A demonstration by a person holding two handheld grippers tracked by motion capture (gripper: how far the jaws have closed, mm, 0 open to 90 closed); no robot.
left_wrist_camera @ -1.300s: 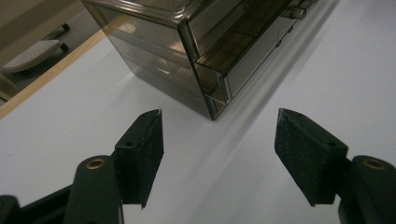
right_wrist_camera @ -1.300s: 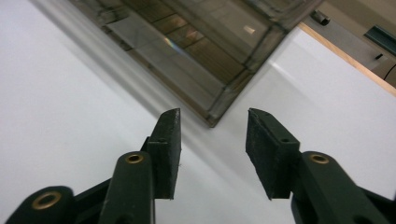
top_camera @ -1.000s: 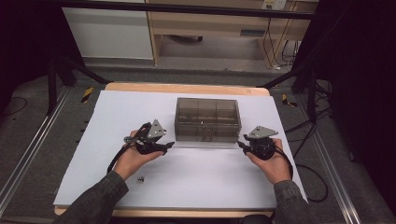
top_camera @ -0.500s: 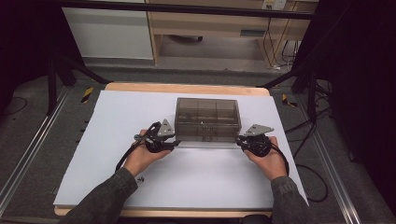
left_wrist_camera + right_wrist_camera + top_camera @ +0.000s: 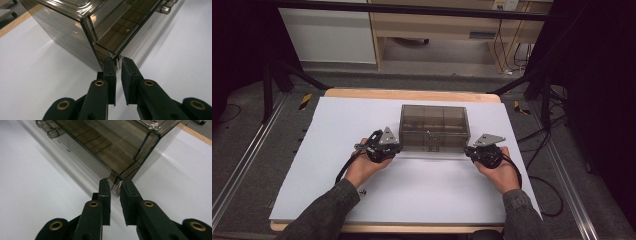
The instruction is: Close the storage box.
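A smoky clear plastic box (image 5: 434, 125) with inner compartments and its lid down stands mid-table on the white mat (image 5: 337, 130). My left gripper (image 5: 398, 148) is at the box's front left bottom corner. In the left gripper view the jaws have just been closing, and the left gripper (image 5: 116, 61) now pinches the corner lip of the box (image 5: 75, 30). My right gripper (image 5: 468, 151) is at the front right bottom corner. Its jaws have also just been closing, and the right gripper (image 5: 114, 183) holds that corner of the box (image 5: 112, 155) between its tips.
A small latch (image 5: 430, 147) sits at the middle of the box's front. The mat lies on a wooden table (image 5: 412, 94). A tiny dark part (image 5: 362, 191) lies by the left forearm. Cables (image 5: 537, 150) trail off the table's right side. Black stand legs flank the table.
Both hands have moved inward to the box's front corners. Both pairs of jaws have narrowed from wide apart to a thin gap around the corners.
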